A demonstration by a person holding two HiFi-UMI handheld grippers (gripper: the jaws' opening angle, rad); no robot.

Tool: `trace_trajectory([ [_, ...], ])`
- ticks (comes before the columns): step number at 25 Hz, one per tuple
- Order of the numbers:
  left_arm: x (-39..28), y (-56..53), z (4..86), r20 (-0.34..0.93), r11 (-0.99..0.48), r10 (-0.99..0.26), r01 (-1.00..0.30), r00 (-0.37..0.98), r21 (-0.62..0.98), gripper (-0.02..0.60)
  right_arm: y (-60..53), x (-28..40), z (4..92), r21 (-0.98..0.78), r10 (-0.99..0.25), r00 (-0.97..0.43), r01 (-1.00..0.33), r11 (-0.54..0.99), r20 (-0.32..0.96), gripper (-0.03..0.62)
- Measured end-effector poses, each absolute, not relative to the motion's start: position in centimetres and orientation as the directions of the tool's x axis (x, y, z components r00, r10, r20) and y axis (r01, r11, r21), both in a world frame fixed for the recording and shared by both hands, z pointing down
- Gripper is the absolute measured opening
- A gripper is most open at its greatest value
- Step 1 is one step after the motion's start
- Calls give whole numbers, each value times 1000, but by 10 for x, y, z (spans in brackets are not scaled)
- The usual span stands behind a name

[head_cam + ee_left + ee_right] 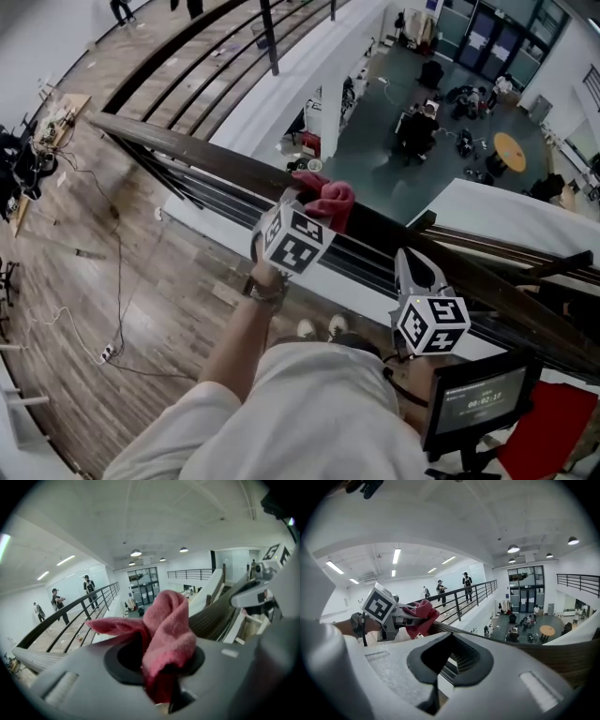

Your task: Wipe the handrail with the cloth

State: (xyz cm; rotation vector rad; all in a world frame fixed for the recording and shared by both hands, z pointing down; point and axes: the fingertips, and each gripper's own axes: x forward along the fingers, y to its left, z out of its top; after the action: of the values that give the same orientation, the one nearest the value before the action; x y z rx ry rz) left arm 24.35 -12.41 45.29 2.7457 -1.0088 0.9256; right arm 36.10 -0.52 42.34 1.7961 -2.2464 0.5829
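My left claw [302, 199] pinches the cloth [330, 200], seemingly soft and light, by a bunched fold, mid-frame at the handrail [187, 145]. My right claw [410, 267] is closed, empty.

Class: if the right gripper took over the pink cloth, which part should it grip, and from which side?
Probably the bunched fold of the cloth standing free beyond the left gripper, over the handrail. Come from the right, along the rail: that end bulges out, the rest is pinched in the left jaws.
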Motion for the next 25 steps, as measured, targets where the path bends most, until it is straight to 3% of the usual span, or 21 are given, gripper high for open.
trace_trajectory([
  [7,230,-134,450,564,-765,-593,-621,574,-171,129,-10,361,422,-152,-878,-253,-966,208,407,3],
  [25,172,-165,454,568,-785,-570,-599,594,-161,129,-31,325,421,-151,-914,-119,-986,64,388,3],
])
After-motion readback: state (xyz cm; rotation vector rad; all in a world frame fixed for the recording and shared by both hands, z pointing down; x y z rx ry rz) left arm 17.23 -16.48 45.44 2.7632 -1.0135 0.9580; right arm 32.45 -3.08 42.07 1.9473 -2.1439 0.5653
